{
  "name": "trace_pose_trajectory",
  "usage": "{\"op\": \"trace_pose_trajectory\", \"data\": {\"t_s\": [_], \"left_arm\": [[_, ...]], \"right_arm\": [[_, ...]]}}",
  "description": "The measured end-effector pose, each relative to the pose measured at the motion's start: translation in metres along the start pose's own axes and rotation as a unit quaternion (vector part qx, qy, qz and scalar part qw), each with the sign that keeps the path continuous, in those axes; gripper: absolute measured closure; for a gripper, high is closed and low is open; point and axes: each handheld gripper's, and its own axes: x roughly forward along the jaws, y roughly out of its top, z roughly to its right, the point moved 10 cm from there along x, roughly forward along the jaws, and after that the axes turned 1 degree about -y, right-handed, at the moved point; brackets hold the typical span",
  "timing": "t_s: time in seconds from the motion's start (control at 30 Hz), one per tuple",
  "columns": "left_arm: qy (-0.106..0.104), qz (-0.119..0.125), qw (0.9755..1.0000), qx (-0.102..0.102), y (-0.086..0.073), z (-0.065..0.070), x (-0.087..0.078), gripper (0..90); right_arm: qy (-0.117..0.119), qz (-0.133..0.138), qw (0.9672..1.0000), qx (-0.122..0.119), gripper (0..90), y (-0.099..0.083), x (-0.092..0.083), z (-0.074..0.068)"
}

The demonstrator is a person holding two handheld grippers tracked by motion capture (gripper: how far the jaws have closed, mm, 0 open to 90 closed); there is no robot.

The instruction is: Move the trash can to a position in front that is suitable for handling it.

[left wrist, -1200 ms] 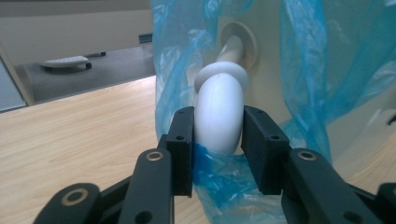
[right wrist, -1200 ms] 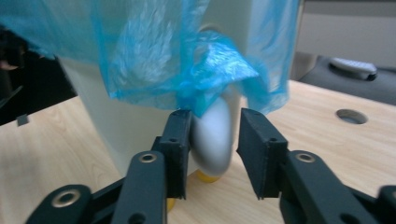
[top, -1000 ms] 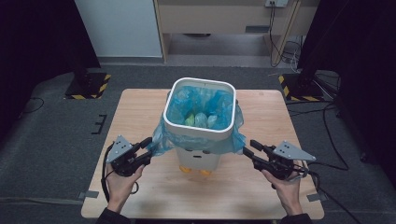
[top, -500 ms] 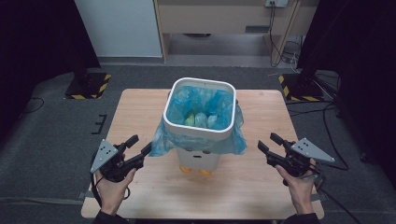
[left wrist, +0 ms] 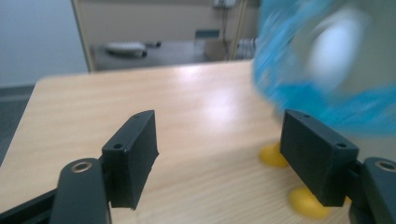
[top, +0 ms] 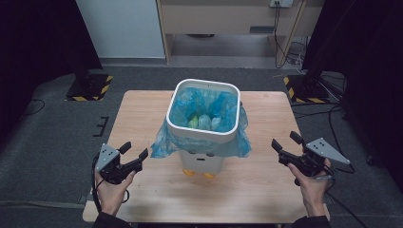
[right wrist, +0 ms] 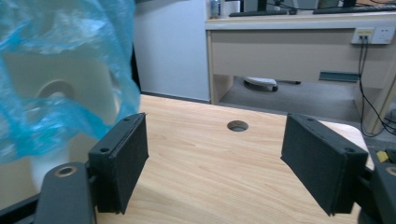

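left tool (top: 134, 151): held low near the table's left front corner, well apart from the bin; its jaws have just been opening and stand wide, with nothing between them.
bin (top: 202, 128): a white plastic bin, seen upright at the middle of the table (top: 142, 114) on small yellow feet (top: 189, 172); stiff-walled and judged light, so it is likely to slide or tip if pushed on one side alone.
bin liner (top: 164, 142): a thin blue plastic bag, folded over the rim and hanging loose down the sides; judged soft, slippery and easily torn, so it is best taken by the draped skirt, a fold pinched on each side.
contents (top: 203, 121): pale greenish and bluish items lie at the bottom of the liner; what they are cannot be told.
right tool (top: 284, 146): held near the table's right edge, apart from the bin; its jaws have just been opening and stand wide and empty.
high view: both tools and the bin's inside are shown together.
left gripper view: the yellow feet are shown close beyond the open jaws, the liner blurred.
right gripper view: a recess in the bin's side wall (right wrist: 56, 88) and a round hole in the table (right wrist: 237, 125) are shown.
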Motion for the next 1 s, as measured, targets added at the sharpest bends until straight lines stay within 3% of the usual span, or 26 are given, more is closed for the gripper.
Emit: {"op": "trace_pose_trajectory", "data": {"t_s": [0.23,0.43,0.67,0.83,1.0], "left_arm": [[0.023,-0.068,0.9971,-0.026,-0.050,-0.023,0.018,20.9],[0.024,-0.128,0.9911,-0.028,-0.081,-0.027,0.028,19.0],[0.032,-0.175,0.9840,-0.010,-0.103,-0.031,0.037,17.1],[0.032,-0.212,0.9768,0.008,-0.116,-0.030,0.044,15.7],[0.034,-0.213,0.9761,0.024,-0.118,-0.028,0.049,12.8]], "right_arm": [[-0.011,0.003,0.9999,0.007,17.2,0.007,0.005,0.009],[-0.018,0.011,0.9998,0.007,14.1,0.017,0.013,0.011],[-0.023,0.012,0.9997,-0.002,12.3,0.029,0.020,0.010],[-0.026,0.020,0.9995,0.002,11.0,0.038,0.023,0.012],[-0.027,0.022,0.9994,0.008,10.3,0.045,0.026,0.012]]}}
